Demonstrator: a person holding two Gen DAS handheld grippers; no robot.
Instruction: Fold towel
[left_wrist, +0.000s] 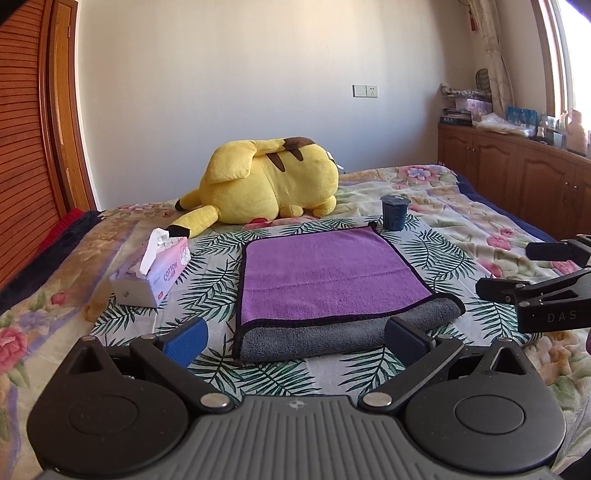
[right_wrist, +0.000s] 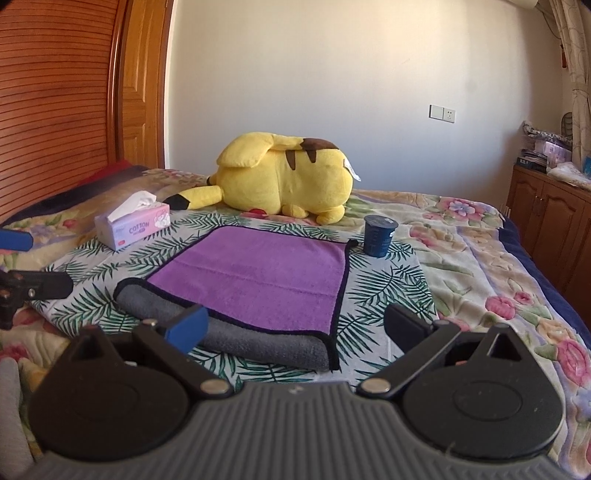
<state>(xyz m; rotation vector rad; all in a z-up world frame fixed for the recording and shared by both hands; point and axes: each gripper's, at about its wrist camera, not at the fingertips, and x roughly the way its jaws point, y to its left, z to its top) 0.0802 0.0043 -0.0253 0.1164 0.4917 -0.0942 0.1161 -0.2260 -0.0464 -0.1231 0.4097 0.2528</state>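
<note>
A purple towel (left_wrist: 325, 273) with a grey underside and black trim lies flat on the bed, its near edge rolled over to show grey. It also shows in the right wrist view (right_wrist: 258, 280). My left gripper (left_wrist: 295, 338) is open and empty, just short of the towel's near edge. My right gripper (right_wrist: 295, 326) is open and empty, over the towel's near right corner. The right gripper's fingers (left_wrist: 517, 286) show at the right edge of the left wrist view. The left gripper's fingers (right_wrist: 37, 286) show at the left edge of the right wrist view.
A yellow plush toy (left_wrist: 269, 181) lies behind the towel. A tissue box (left_wrist: 155, 271) stands to its left and a dark blue cup (left_wrist: 394, 213) at its far right corner. A wooden wardrobe (left_wrist: 26, 147) is at the left, wooden cabinets (left_wrist: 517, 177) at the right.
</note>
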